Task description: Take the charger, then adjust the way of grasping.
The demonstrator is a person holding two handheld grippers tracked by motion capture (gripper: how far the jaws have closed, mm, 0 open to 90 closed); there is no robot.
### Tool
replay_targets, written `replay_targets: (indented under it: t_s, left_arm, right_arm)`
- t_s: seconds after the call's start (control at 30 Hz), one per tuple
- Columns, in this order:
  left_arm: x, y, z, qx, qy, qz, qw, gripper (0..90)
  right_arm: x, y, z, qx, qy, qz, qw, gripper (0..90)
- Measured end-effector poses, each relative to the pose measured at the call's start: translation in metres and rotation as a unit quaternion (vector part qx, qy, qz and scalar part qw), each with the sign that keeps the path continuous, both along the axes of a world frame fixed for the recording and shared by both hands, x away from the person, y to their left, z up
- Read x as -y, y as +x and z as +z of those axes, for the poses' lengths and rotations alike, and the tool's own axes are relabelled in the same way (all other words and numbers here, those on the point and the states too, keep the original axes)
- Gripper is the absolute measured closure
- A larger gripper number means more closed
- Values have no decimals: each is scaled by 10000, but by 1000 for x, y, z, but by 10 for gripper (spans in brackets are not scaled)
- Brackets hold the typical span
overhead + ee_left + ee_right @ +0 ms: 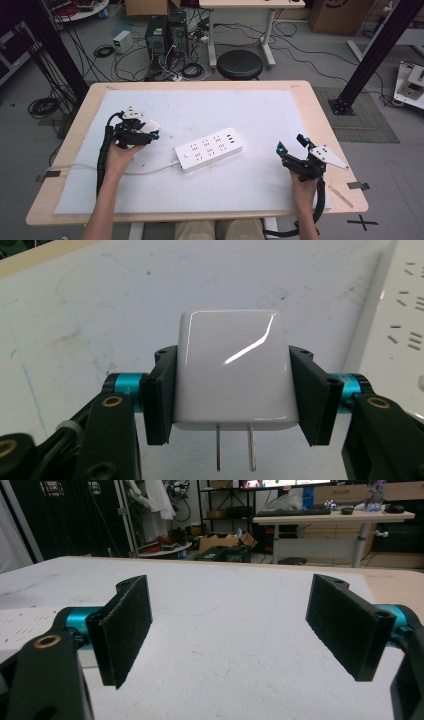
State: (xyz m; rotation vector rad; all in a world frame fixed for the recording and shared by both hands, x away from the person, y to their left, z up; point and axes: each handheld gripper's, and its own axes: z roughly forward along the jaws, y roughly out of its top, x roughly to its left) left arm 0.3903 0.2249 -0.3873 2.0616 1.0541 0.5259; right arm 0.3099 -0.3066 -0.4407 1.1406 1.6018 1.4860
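My left gripper (147, 131) is shut on a glossy white plug adapter (232, 370), its two black pads pressing the adapter's sides. Two metal prongs (235, 447) stick out of the adapter toward the camera in the left gripper view. In the high view the adapter (150, 125) hangs over the left part of the white mat, left of a white power strip (210, 149) that lies in the middle. The strip's edge (400, 335) shows at the right of the left gripper view. My right gripper (291, 144) rests open near the mat's right edge, with nothing between its pads (125, 630).
A white cable (100, 170) runs from the power strip leftward across the mat (200, 105) on the wooden table (320, 120). A black stool (240, 64) and computer gear stand beyond the far edge. Desks and shelves fill the background of the right gripper view.
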Motion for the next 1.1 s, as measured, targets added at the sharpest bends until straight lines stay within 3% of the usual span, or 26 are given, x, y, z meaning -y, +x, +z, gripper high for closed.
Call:
replay_targets:
  t_s: [0.27,0.47,0.8,0.87,0.93,0.97,1.07,1.1]
  left_arm:
    - [27,-15,9,240,-36,-383,9990,426]
    - [44,-29,17,472,-66,-624,9969,425]
    - [72,-47,11,839,-87,-866,9927,425]
    - [80,-53,9,988,-22,-940,9907,425]
    - [80,-53,9,988,-22,-940,9907,425]
    - [87,-59,9,1119,29,-1034,9883,425]
    - [94,-64,8,1334,110,-1061,9853,425]
    - [97,-66,7,1403,127,-1061,9843,425]
  right_arm:
    - [0,-1,0,2,70,21,10000,189]
    - [2,0,0,-96,301,102,9994,189]
    - [-4,2,3,-71,38,115,9999,189]
    - [-6,3,3,-51,-61,118,9999,189]
    - [-8,4,3,-44,-85,143,9999,189]
    - [-10,5,3,-152,-144,239,9995,202]
    - [-14,7,5,-489,-156,559,9971,202]
    - [-15,7,6,-493,-208,670,9963,202]
